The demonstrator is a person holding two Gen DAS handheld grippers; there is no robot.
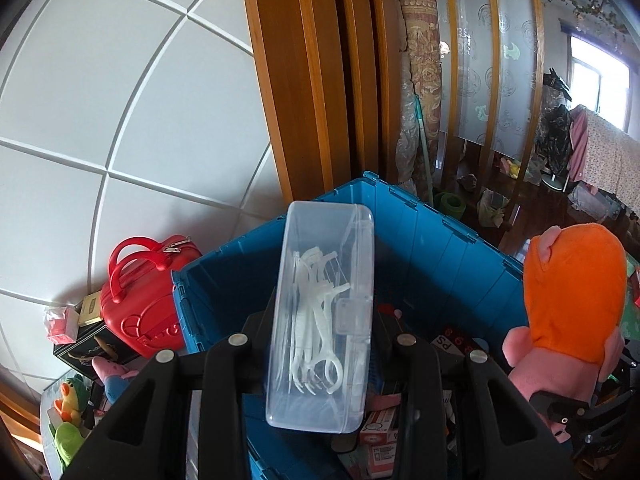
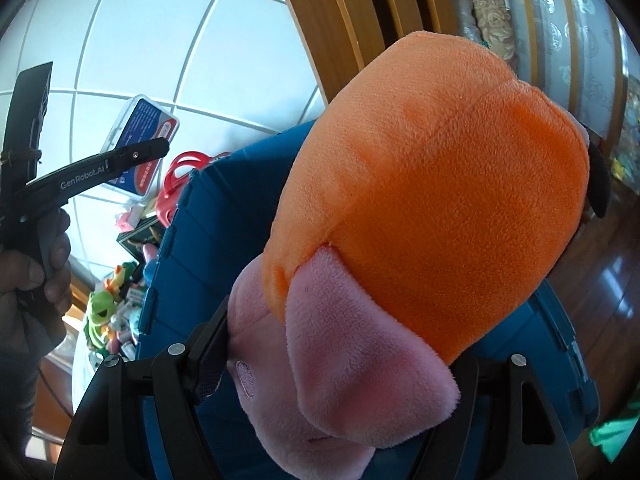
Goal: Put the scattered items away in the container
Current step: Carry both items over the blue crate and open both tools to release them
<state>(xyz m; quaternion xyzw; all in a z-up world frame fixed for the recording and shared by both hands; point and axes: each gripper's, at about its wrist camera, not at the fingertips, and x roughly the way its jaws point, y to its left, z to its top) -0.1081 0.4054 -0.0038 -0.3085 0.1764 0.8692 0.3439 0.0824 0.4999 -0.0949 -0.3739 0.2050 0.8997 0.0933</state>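
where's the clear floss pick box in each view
Left wrist: clear floss pick box at centre, held upright in the left hand-held gripper over the blue bin.
Right wrist: upper left, label side showing.
Shared landmark: the blue bin.

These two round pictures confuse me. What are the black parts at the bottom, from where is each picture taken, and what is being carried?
No robot is here: a person holds a hand tool with two black fingers in each hand. A wide-angle camera sits on each tool and looks along its fingers, so the pictures look bent. The left gripper is shut on a clear plastic box of white floss picks, held above the blue plastic crate. The right gripper is shut on a pink and orange plush toy beside that crate. Left of the crate lie a red plastic toy suitcase and small green toys. The right view also shows the person's hand on the left tool.
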